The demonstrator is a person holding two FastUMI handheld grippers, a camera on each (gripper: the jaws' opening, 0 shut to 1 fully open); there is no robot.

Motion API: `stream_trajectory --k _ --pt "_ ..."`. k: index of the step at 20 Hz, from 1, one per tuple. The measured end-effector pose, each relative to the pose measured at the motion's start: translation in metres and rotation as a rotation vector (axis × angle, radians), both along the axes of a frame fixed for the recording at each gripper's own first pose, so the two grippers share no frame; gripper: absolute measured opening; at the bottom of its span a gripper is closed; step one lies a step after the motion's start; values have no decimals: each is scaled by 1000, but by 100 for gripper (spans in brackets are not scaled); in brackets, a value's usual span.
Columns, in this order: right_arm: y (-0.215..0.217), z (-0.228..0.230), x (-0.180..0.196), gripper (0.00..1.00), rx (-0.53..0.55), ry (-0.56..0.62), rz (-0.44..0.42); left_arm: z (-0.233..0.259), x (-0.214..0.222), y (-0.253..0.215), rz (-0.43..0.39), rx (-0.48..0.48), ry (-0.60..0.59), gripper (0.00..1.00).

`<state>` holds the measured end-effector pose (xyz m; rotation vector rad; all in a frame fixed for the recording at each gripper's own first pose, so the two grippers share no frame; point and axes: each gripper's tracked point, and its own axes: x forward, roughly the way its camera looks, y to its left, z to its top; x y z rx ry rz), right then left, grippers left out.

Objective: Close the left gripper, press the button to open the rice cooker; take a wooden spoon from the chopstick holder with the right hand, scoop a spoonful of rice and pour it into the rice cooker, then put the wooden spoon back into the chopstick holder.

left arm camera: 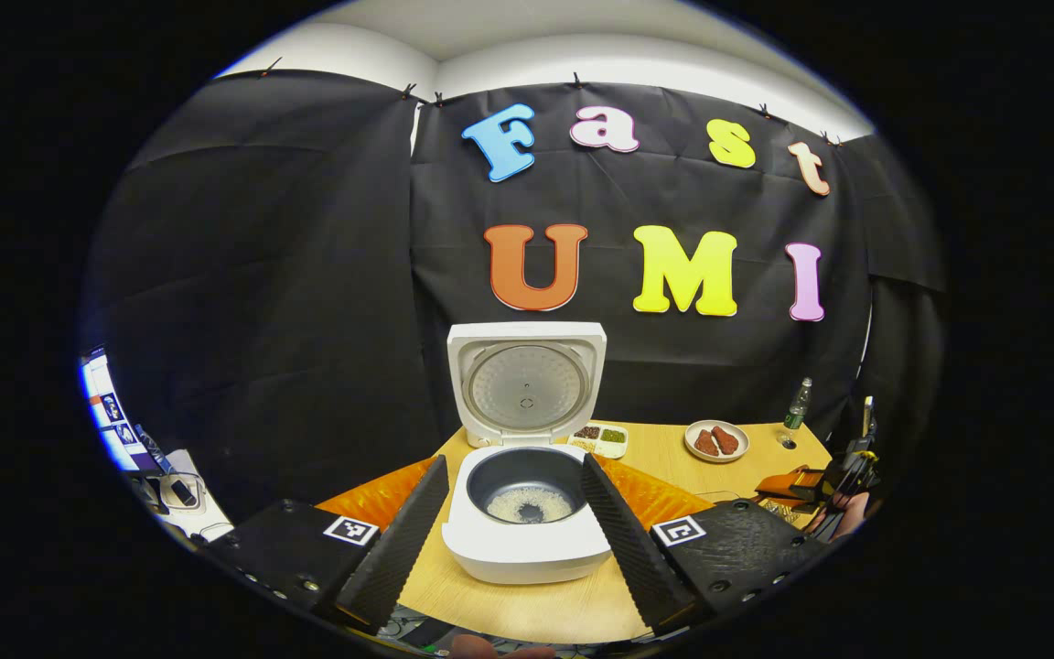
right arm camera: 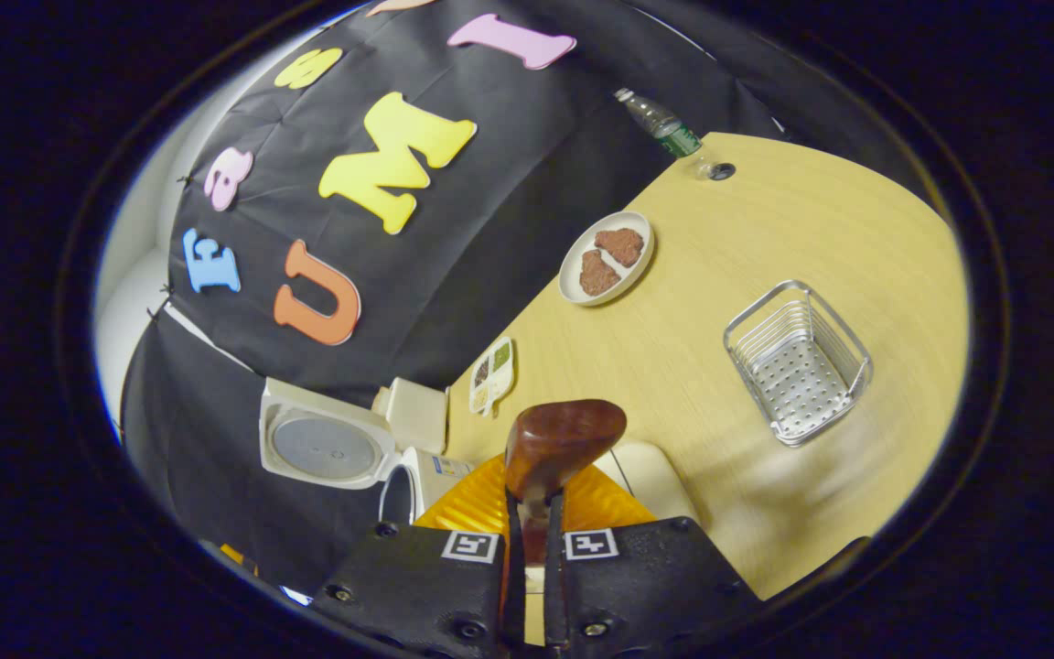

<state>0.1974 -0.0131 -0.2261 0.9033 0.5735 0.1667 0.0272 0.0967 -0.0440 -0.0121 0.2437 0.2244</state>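
- Right gripper (right arm camera: 532,526) has its fingers pressed together on the wooden spoon (right arm camera: 562,439); left gripper (left arm camera: 513,522) hangs spread before the rice cooker (left arm camera: 527,522).
- Rice cooker lid (left arm camera: 526,384) stands open, some rice (left arm camera: 527,503) in the pot.
- Judging by this, the pour looks done; next, the spoon returns to the wire holder (right arm camera: 797,361), well apart across the table (right arm camera: 719,275).

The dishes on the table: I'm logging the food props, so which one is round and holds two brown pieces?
The round white plate holds two brown pieces; it stands nearer the bottle. The small rectangular tray beside the rice cooker has divided compartments instead.
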Motion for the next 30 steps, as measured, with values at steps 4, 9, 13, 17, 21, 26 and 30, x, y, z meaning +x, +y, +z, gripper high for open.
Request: stream_trajectory --k 4,9,13,17,21,26,30 --pt "-16 34 4 13 59 -41 -33 4 3 2 -4 25 -24 94" --pt "-2 89 11 13 88 -119 -16 3 2 9 -3 27 -48 93" --pt "51 134 26 13 103 -172 64 -1 -6 22 1 30 -71 93" --pt "125 164 47 13 86 -221 179 -7 -25 37 0 16 -76 93" --pt "187 168 65 13 39 -236 251 -10 -37 45 -1 -16 -94 93" --pt "245 154 74 13 -52 -223 317 -15 -51 58 13 -41 -128 93" --pt "283 135 86 13 -168 -221 353 -14 -57 76 26 -32 -146 94"
